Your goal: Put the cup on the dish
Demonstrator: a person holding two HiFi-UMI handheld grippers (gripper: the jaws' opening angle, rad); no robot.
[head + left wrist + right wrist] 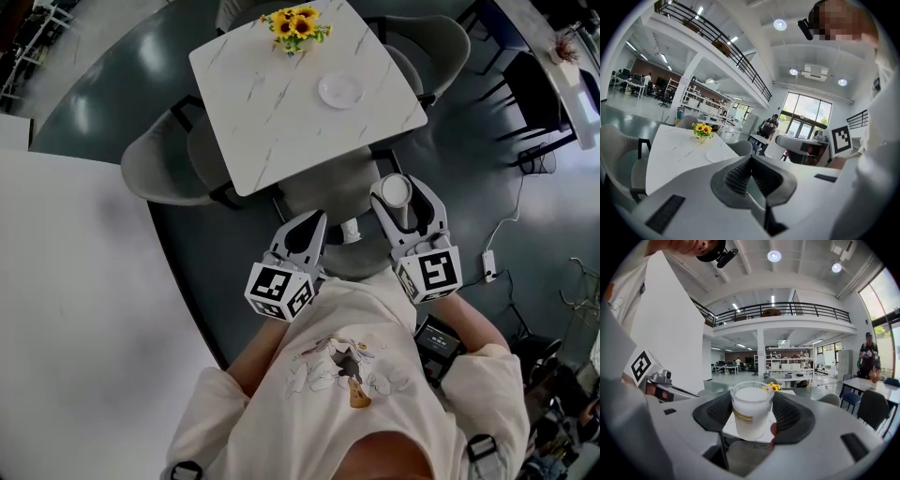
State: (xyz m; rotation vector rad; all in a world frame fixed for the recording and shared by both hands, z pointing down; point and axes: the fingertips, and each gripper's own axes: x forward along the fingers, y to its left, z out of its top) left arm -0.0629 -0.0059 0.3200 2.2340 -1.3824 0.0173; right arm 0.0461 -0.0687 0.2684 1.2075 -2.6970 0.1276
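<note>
Right now the right gripper (401,195) pinches a clear plastic cup filled with something white (396,189) between its two dark padded jaws, holding it upright in the air, short of the near edge of the white marble-patterned square table (281,112). In the right gripper view the cup (751,409) stands squarely between the pads, which touch it on both sides. The small round white dish (339,90) lies bare on the table's right part, well apart from the cup, and a little bunch of yellow sunflowers (296,25) stands at the far edge. The left gripper (316,220) hovers beside the right one, its jaws pressed together at the tips with nothing between them. Rounded grey chairs (155,164) surround the table.
</note>
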